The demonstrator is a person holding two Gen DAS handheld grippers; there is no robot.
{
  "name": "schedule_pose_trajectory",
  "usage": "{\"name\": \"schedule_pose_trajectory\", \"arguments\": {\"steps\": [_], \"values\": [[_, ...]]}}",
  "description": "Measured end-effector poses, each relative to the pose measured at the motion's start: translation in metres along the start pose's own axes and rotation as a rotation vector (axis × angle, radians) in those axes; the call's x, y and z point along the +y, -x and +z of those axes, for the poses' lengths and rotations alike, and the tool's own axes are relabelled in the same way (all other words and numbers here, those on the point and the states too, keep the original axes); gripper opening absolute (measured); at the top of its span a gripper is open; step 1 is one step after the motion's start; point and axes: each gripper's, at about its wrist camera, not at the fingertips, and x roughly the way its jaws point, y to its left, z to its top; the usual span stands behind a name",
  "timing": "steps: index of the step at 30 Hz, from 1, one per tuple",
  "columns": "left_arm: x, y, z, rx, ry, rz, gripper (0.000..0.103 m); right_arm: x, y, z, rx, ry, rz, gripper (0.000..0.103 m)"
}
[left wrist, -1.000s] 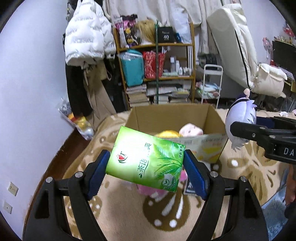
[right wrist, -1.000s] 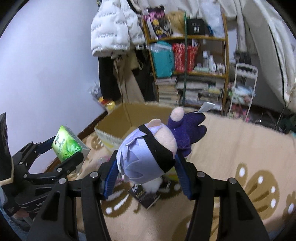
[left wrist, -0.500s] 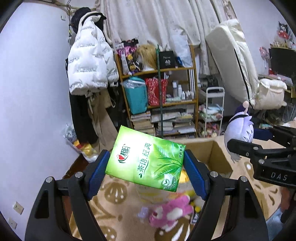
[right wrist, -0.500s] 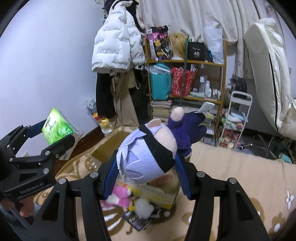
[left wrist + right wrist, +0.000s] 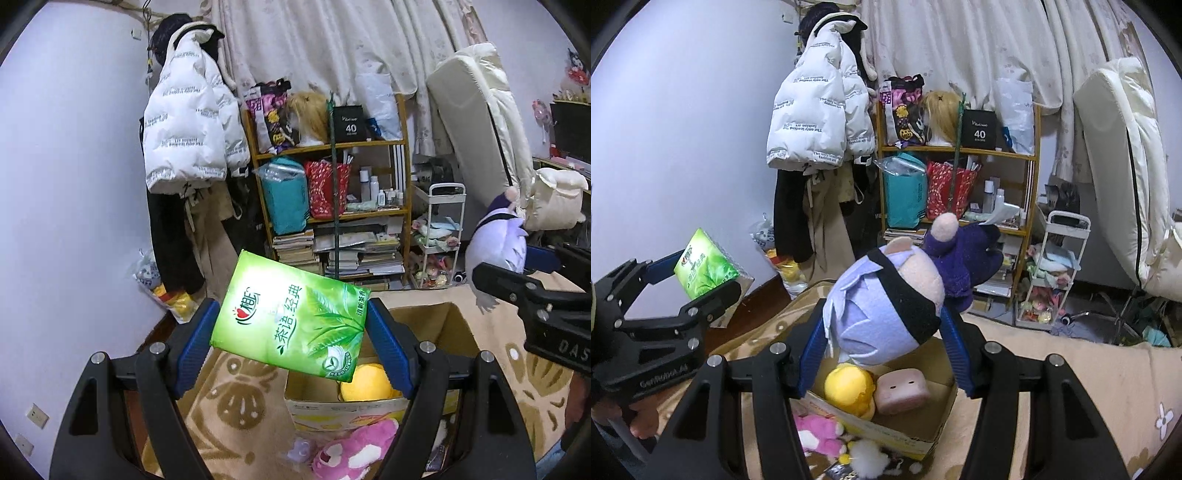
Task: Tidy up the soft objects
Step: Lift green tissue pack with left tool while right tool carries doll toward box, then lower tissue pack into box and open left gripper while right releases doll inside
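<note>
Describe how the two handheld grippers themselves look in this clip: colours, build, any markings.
Both are matte black angular frames with triangular cut-outs and silver screw heads, each finger ending in a ribbed blue pad. The left gripper shows white lettering along its side in the right wrist view, only partly legible. The right gripper carries white letters, "DAS" readable, in the left wrist view. No cables or sleeves are clearly visible.

We see a beige patterned rug (image 5: 1052, 387) carrying an open cardboard box (image 5: 905, 432). A pink plush toy (image 5: 820, 432) and small white fluffy pieces (image 5: 866, 456) lie against the box's near side.
</note>
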Motion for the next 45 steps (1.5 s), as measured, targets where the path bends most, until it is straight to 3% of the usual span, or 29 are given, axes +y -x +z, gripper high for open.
{"name": "schedule_pose_trajectory", "arguments": {"steps": [23, 36, 45], "values": [[-0.006, -0.058, -0.043, 0.108, 0.039, -0.106, 0.079, -0.017, -0.058, -0.044, 0.125, -0.078, 0.032, 0.062], [-0.023, -0.079, -0.058, 0.191, -0.001, -0.167, 0.080, -0.025, -0.074, -0.058, 0.199, -0.124, 0.040, 0.063], [-0.030, -0.084, -0.067, 0.227, -0.018, -0.166, 0.080, -0.026, -0.084, -0.069, 0.269, -0.130, 0.055, 0.064]]}}
